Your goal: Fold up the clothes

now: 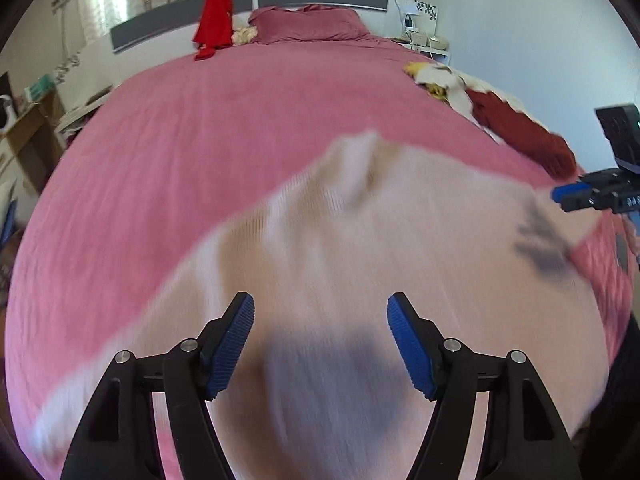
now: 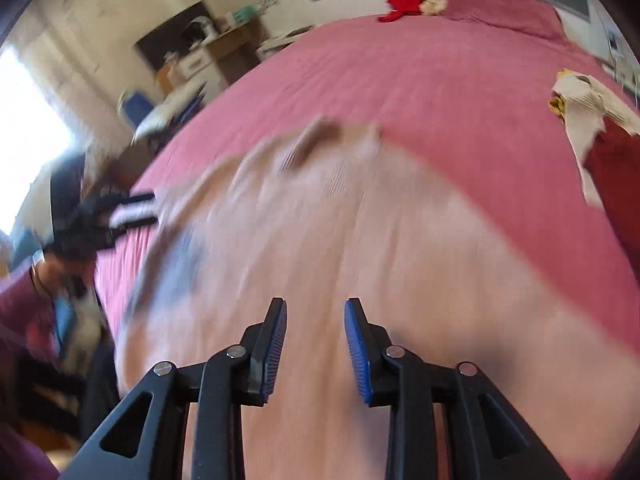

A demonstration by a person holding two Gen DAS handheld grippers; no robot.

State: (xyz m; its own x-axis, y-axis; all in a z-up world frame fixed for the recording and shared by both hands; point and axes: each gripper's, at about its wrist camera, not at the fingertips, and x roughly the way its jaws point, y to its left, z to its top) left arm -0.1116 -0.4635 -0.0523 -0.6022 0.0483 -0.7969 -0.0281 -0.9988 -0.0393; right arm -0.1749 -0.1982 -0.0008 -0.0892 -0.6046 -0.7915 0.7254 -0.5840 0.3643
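Observation:
A pale pink-white ribbed garment point(image 1: 360, 248) lies spread on the pink bed point(image 1: 220, 128), blurred by motion, with a grey print at its right side. My left gripper point(image 1: 320, 312) is open and empty just above the garment's near part. My right gripper point(image 2: 316, 316) is open with a narrower gap, empty, above the same garment point(image 2: 360, 240). The right gripper also shows at the right edge of the left wrist view point(image 1: 560, 196). The left gripper shows blurred at the left of the right wrist view point(image 2: 140, 208).
A pile of dark red, cream and yellow clothes point(image 1: 500, 112) lies at the bed's right side. A red garment point(image 1: 214, 20) hangs at the headboard beside a pink pillow point(image 1: 308, 22). A desk and shelves point(image 2: 208, 52) stand left of the bed. A nightstand point(image 1: 424, 42) stands at the far right.

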